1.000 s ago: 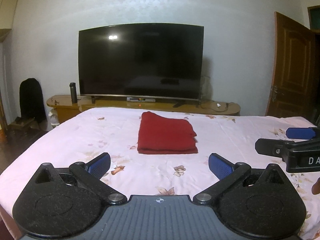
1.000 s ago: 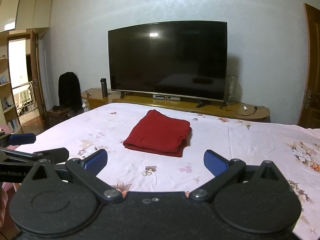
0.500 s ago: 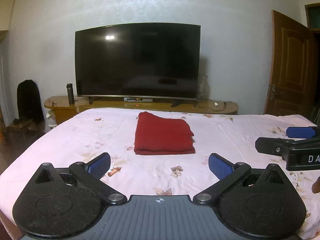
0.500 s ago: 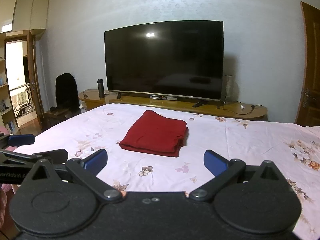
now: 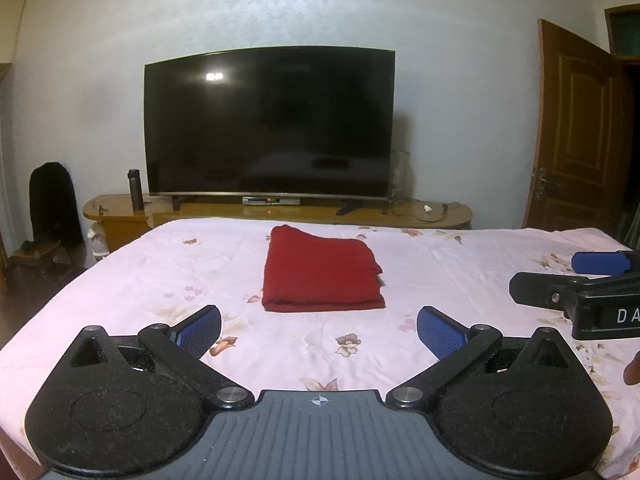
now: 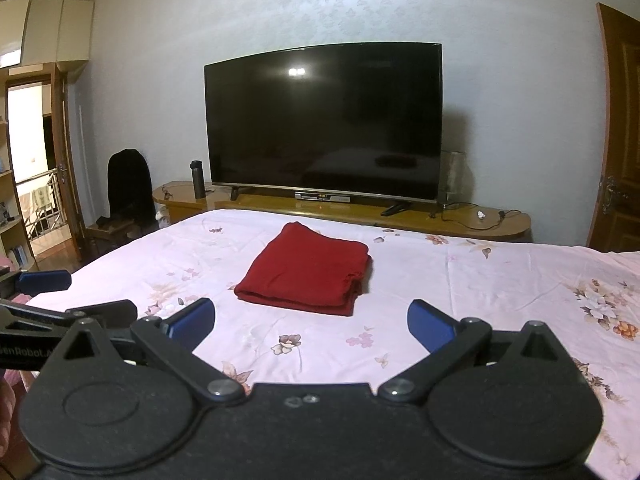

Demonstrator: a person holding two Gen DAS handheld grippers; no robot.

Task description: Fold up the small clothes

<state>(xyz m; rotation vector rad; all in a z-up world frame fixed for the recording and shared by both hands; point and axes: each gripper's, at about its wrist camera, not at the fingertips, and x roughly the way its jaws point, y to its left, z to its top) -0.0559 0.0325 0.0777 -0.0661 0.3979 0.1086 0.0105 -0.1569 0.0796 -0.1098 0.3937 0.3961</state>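
Left wrist view: folded red garment lies on the bed ahead of both spread, empty grippers, left, right.

Red garment, folded into a flat rectangle, lying mid-bed on pink floral sheet

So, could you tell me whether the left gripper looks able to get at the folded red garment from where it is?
Probably yes: the left gripper is open, and only bare bedsheet lies before the folded red garment.

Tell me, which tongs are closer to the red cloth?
Neither clearly. The left tongs face the folded red cloth straight on; the right tongs sit level, slightly right. Both open, not touching.
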